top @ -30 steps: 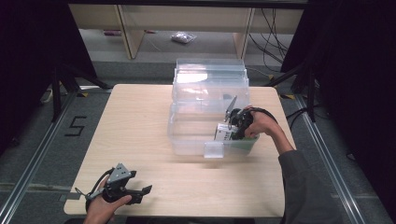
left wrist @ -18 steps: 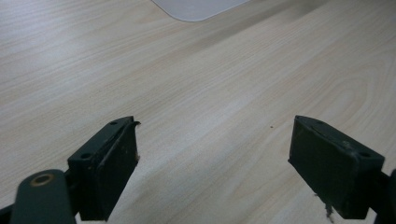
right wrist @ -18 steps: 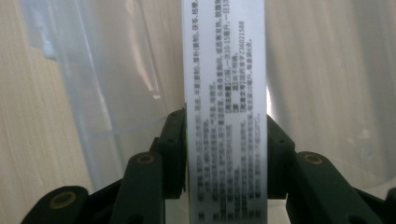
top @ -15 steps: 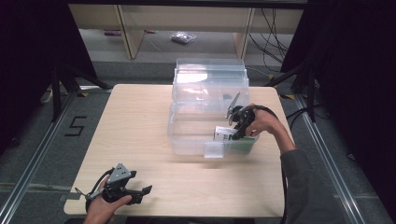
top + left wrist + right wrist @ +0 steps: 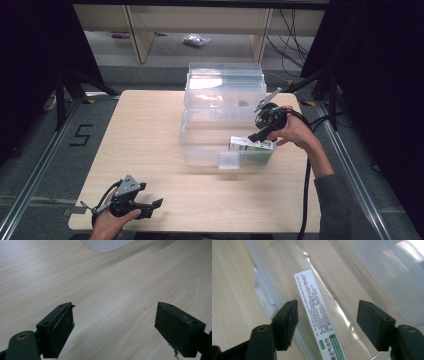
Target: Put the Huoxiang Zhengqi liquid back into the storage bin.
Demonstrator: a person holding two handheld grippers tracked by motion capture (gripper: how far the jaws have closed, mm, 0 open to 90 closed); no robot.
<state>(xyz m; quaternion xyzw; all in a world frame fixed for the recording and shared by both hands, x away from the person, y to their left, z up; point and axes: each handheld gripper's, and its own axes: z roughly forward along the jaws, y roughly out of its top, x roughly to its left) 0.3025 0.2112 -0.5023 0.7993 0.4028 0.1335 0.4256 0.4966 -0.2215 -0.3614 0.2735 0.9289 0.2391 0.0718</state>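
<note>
One box (image 5: 252,145) lengthwise along bin (image 5: 200,150) front

A big dark number "5" (image 5: 81,135) is marked on the grey floor to the left of the worktop.

A long white and green cardboard box (image 5: 319,317) lies inside the clear plastic tub (image 5: 367,272). Its white side carries many lines of tiny black Chinese print, too small to read. Near its green end, larger green Chinese characters show; the ones that can be made out look like "正气合剂". From the high view, this same box (image 5: 251,145) shows dark print on its white part, too small to read.
</note>
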